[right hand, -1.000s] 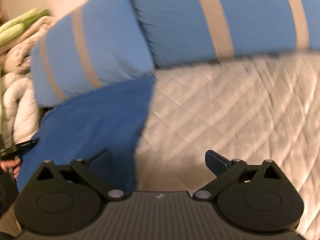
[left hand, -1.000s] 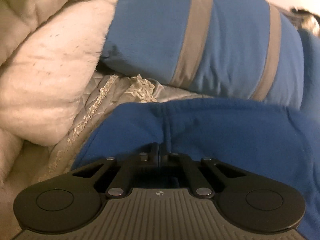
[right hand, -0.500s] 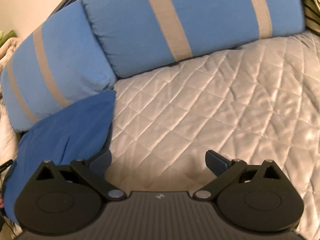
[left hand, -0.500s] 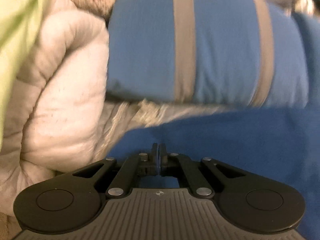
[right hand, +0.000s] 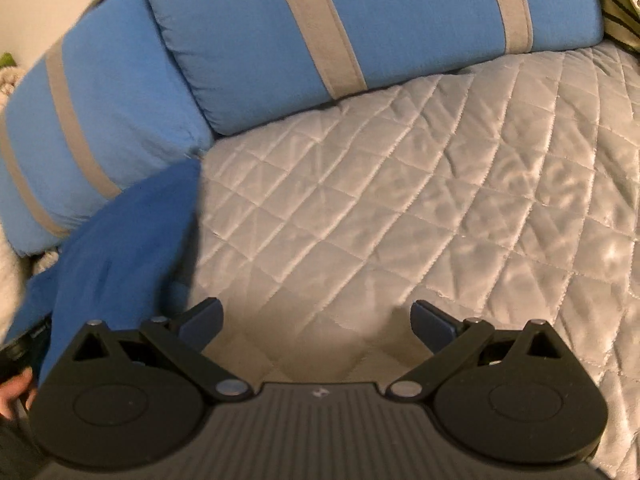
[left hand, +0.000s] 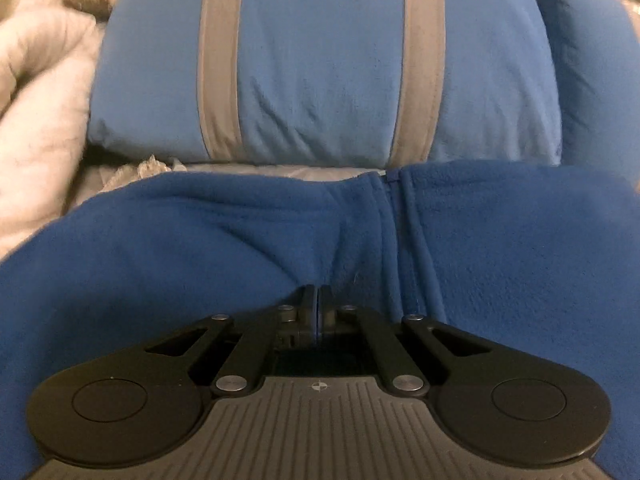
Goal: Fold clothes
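Observation:
A dark blue fleece garment (left hand: 400, 240) fills the lower half of the left wrist view, a seam or zipper line running down its middle. My left gripper (left hand: 317, 300) is shut on a fold of that fleece, fabric bunched just ahead of the tips. In the right wrist view the same blue fleece (right hand: 120, 248) hangs at the left, over the quilted grey bedspread (right hand: 420, 208). My right gripper (right hand: 316, 318) is open above the bedspread, nothing between its fingers, to the right of the garment.
Two light blue pillows with grey stripes (right hand: 360, 28) (right hand: 92, 120) lie along the back of the bed. A white fluffy blanket (left hand: 36, 92) is piled at left. A striped dark cloth (right hand: 616, 4) sits at far right. A hand (right hand: 14, 396) shows at lower left.
My left gripper, still shut on the fleece, has swung right so the pillow is centred ahead. The right gripper has moved away from the garment over bare bedspread, staying open.

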`<state>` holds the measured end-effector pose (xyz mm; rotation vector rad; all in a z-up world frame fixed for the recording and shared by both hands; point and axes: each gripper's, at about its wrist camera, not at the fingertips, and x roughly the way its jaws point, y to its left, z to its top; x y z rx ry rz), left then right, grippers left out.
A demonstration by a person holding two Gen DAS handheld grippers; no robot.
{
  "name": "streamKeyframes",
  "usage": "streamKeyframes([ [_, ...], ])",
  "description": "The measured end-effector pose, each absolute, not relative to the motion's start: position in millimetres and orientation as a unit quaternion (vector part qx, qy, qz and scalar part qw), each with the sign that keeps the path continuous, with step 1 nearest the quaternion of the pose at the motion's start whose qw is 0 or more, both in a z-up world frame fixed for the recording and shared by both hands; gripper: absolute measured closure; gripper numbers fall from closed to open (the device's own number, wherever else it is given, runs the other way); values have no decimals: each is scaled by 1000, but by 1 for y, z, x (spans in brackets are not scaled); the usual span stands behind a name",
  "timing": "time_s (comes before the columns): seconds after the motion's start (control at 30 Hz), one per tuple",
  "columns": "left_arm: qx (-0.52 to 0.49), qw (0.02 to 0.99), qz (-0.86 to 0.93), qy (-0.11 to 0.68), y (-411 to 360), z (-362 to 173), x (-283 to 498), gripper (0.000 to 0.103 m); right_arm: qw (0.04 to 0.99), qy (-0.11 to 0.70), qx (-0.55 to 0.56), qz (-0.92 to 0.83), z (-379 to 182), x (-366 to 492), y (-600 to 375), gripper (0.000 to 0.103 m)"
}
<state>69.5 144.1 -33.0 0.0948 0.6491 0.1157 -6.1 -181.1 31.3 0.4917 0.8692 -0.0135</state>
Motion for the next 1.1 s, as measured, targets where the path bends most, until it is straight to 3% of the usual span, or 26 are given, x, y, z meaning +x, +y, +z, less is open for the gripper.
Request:
streamKeyframes([
  [0.4, 116, 941, 72, 308, 119, -14, 57, 103, 889, 427, 160, -53, 25, -2, -169, 0],
  [0.6, 124, 957, 36, 262, 78, 30, 39, 103, 883, 431, 164, -92, 24, -3, -183, 0],
  [0.77, 57, 963, -26, 263, 26, 53, 40, 103, 882, 435, 154, -93, 24, -3, -180, 0],
  [0.93, 11, 955, -67, 290, -20, 30, 58, 103, 881, 437, 160, -91, 25, -2, -180, 0],
  [1.1, 28, 953, -49, 299, -50, -39, 59, 102, 879, 438, 167, -88, 26, -1, -181, 0],
])
